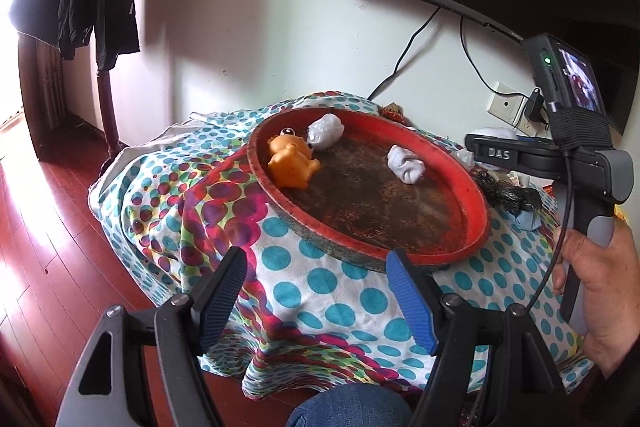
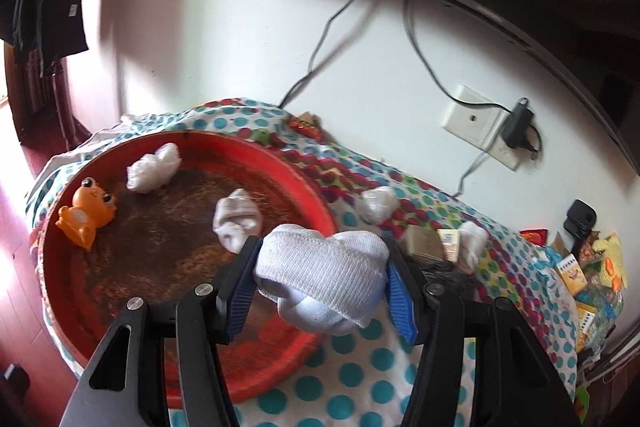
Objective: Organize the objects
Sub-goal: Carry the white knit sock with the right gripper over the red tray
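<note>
Right gripper (image 2: 322, 287): my fingers clamped on a rolled white sock (image 2: 322, 285) — held above the red tray's (image 2: 60, 267) near rim.
Left gripper (image 1: 316, 291): fingers spread apart, nothing between them — hovering at the table's (image 1: 312, 307) near edge, just short of the tray.

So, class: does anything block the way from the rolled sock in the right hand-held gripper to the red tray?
Nothing visible does. The right hand-held gripper holds the sock at the red tray rim; bare floor lies just ahead.
</note>
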Motion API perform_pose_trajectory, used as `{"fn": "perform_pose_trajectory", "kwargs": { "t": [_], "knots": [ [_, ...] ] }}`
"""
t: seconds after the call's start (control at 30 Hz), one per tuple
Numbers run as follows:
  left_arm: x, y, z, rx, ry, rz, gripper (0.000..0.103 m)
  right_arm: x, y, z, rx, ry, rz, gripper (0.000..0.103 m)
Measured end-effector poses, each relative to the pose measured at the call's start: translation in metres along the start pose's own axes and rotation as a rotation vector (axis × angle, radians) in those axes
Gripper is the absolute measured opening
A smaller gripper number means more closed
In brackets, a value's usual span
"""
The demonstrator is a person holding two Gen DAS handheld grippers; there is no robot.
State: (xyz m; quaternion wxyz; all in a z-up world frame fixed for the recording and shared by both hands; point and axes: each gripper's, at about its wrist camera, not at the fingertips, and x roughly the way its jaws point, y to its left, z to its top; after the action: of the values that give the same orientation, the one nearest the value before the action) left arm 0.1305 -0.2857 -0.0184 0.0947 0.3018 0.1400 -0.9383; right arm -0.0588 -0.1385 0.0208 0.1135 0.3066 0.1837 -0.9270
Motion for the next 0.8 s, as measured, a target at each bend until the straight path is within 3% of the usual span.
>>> {"fn": "perform_pose_trajectory", "kwargs": {
  "t": [0.37, 0.8],
  "knots": [
    [0.008, 0.016, 0.003, -0.039, 0.012, 0.057, 0.074, 0.024, 0.078, -0.005, -0.083, 0.055, 0.171, 0.055],
    [0.016, 0.026, 0.003, -0.066, 0.033, 0.065, 0.074, 0.041, 0.120, -0.019, -0.126, 0.109, 0.248, 0.055]
  ]
}}
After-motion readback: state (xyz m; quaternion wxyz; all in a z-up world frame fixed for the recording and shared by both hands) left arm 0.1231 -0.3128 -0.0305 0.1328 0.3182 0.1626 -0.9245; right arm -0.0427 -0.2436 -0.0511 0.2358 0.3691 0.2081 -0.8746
